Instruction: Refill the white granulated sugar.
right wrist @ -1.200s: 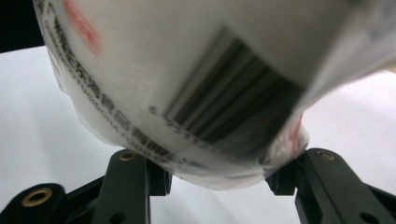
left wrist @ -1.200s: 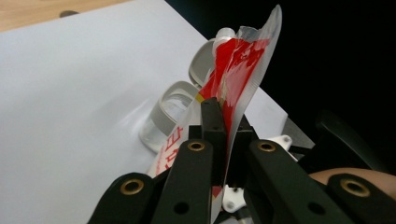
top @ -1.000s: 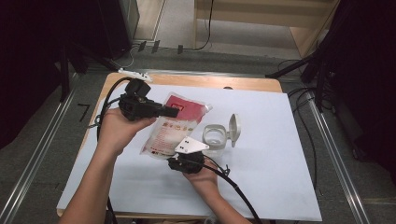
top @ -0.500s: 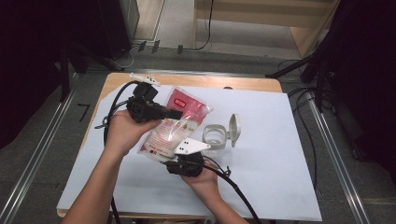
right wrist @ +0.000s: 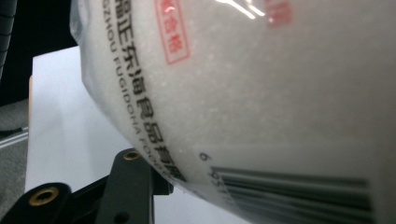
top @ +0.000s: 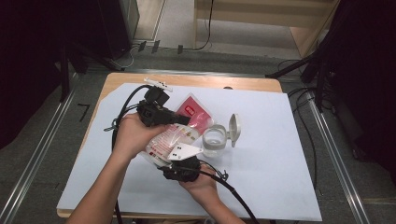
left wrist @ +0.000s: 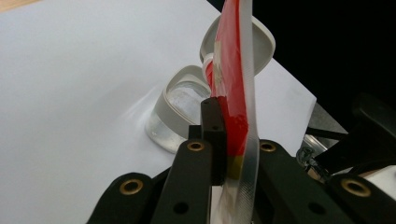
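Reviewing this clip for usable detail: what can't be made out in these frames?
- Right gripper, high view: its jaw tips are hidden under the bag.
- Bag print, right gripper view: blurred and cut off by the frame edges.
- Bag top, left gripper view: runs off the upper edge.
- Container contents, high view: too small to tell.

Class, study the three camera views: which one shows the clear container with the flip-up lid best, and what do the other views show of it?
The high view: the whole container with its raised lid shows, beside the pouch. The left gripper view shows its rim, the lid partly behind the pouch edge. In the right gripper view the pouch blocks it.
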